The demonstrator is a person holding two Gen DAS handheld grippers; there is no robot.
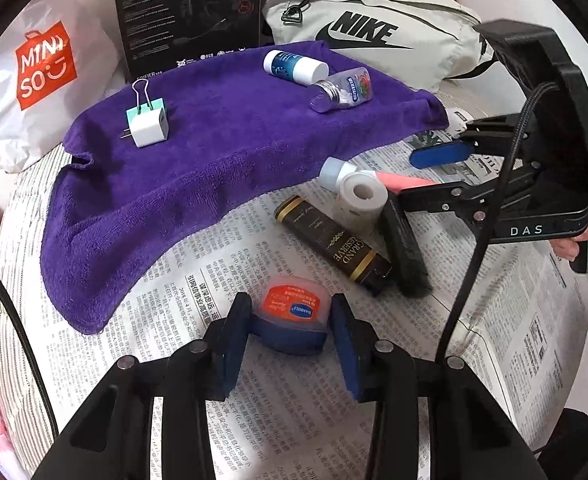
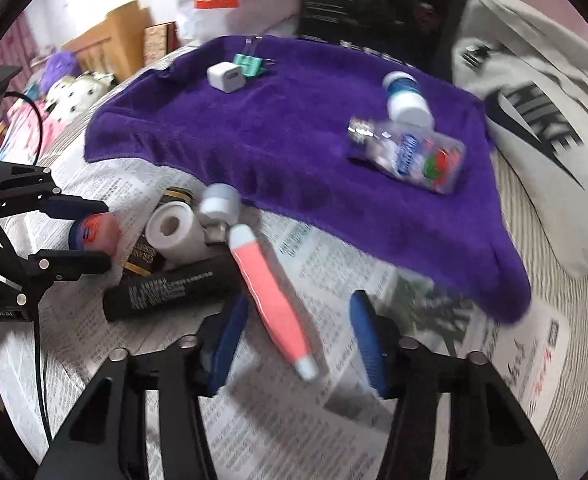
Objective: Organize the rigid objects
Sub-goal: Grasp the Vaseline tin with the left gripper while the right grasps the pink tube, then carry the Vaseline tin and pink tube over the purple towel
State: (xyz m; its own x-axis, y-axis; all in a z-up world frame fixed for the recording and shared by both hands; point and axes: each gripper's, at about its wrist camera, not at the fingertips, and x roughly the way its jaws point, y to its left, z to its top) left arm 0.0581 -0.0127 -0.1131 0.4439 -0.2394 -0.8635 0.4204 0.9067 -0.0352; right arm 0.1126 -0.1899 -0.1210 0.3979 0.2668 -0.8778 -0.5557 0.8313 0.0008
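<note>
A small jar (image 1: 294, 312) with an orange lid and blue base sits on newspaper, and my left gripper (image 1: 289, 336) is shut on it, both blue pads against its sides. From the right wrist view the same left gripper (image 2: 101, 234) clamps the jar (image 2: 89, 228). A pink tube (image 2: 265, 292) with a pale cap lies between the fingers of my right gripper (image 2: 298, 332). The left pad is close to it, the right pad stands clear, so the gripper is open. The purple towel (image 1: 221, 168) holds a white charger (image 1: 149, 130), a mint binder clip (image 1: 143, 110), a white-blue bottle (image 1: 294, 66) and a clear bottle (image 1: 342, 90).
Beside the tube lie a white tape roll (image 1: 362, 196), a dark brown tube (image 1: 334, 244), a black cylinder (image 1: 408, 256) and a small white-capped bottle (image 2: 217, 204). Behind the towel stand a black box (image 1: 185, 12), a Nike bag (image 1: 366, 28) and a Miniso bag (image 1: 45, 68).
</note>
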